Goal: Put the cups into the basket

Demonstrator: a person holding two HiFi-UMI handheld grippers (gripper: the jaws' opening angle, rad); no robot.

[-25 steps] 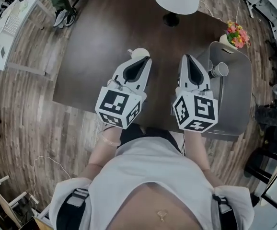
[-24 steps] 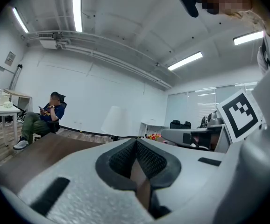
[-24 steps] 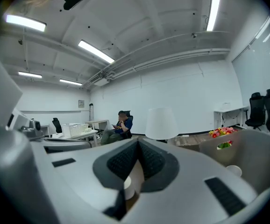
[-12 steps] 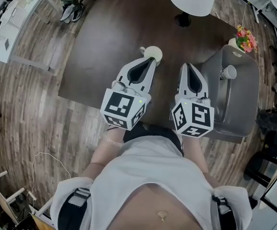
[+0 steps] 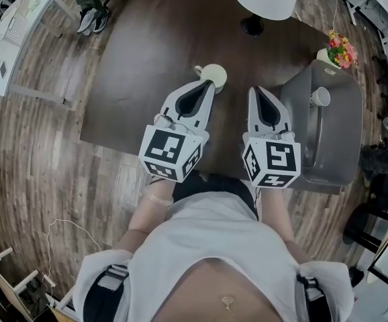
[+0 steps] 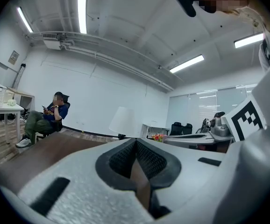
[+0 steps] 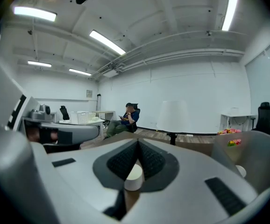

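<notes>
Head view: a cream ceramic cup with a side handle [image 5: 215,76] stands upright on the dark brown wooden table [image 5: 147,45], just ahead of the left gripper [image 5: 207,84] tips. Touching or not, cannot tell.
Basket: the grey plastic basket [image 5: 335,146] sits at the table's right end, w/ a white cup [image 5: 320,97] already inside it.
Left gripper state: jaws together, nothing btwn them (its own view shows only tabletop past the pads).
Right gripper [image 5: 259,90]: jaws also pressed together and empty. The cream cup shows beyond them, not gripped.
Risk 1: closed tips pushed fwd would shove or tip the cream cup, as it is so near. The jaws prob. need to part first.
Risk 2: the handle sticks out to the left, so a pinch on the round wall may slip or spin the cup.
Risk 3: the carry to the basket crosses ahead of the right gripper, and a bump could knock the cup loose.
Risk 4: setting it down hard on the white cup could chip either.
</notes>
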